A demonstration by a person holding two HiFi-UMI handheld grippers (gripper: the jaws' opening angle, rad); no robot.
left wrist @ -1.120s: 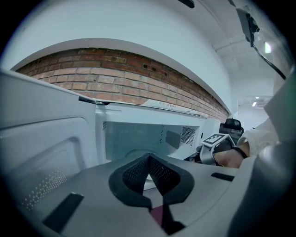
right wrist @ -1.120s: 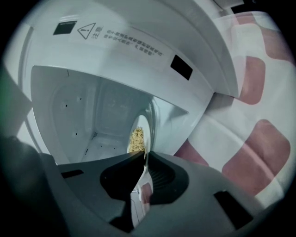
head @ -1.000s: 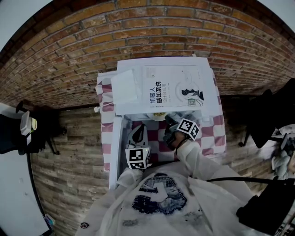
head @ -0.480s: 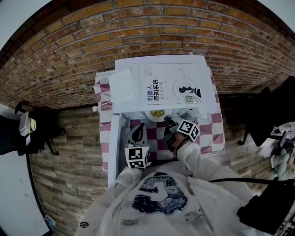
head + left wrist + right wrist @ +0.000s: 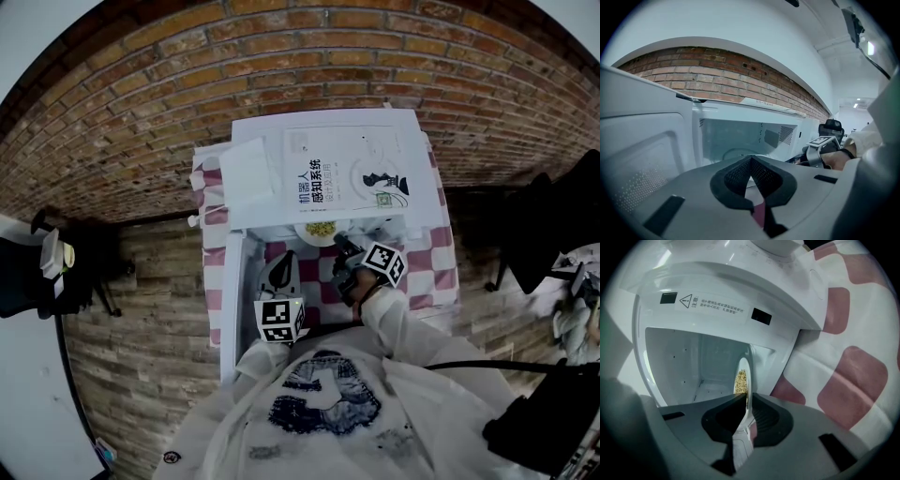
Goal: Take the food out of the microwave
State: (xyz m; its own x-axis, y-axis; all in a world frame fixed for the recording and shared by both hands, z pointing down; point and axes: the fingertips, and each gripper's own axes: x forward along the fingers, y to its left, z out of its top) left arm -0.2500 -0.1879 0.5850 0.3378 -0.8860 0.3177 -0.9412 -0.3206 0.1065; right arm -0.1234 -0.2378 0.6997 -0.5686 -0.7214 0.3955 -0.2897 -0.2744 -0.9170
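A white microwave (image 5: pixel 425 202) stands on a checked table, its door (image 5: pixel 232 309) swung open to the left. A white plate (image 5: pixel 321 232) of yellow food (image 5: pixel 321 228) sticks out of the cavity's front edge. My right gripper (image 5: pixel 339 242) is shut on the plate's near rim. In the right gripper view the plate (image 5: pixel 742 373) stands edge-on between the pads, the food (image 5: pixel 739 379) on its left face. My left gripper (image 5: pixel 284 258) hovers shut and holds nothing, in front of the open cavity (image 5: pixel 740 136) beside the door (image 5: pixel 642 154).
A book (image 5: pixel 347 173) and a white sheet (image 5: pixel 251 178) lie on the microwave. The pink-and-white tablecloth (image 5: pixel 431 267) covers the table right of the microwave. A brick wall (image 5: pixel 309 56) rises behind. A black chair (image 5: pixel 539 234) stands at the right, dark gear (image 5: pixel 56 262) at the left.
More of the plate and its food shows past the microwave's front edge than a second ago. The left gripper has stayed where it was.
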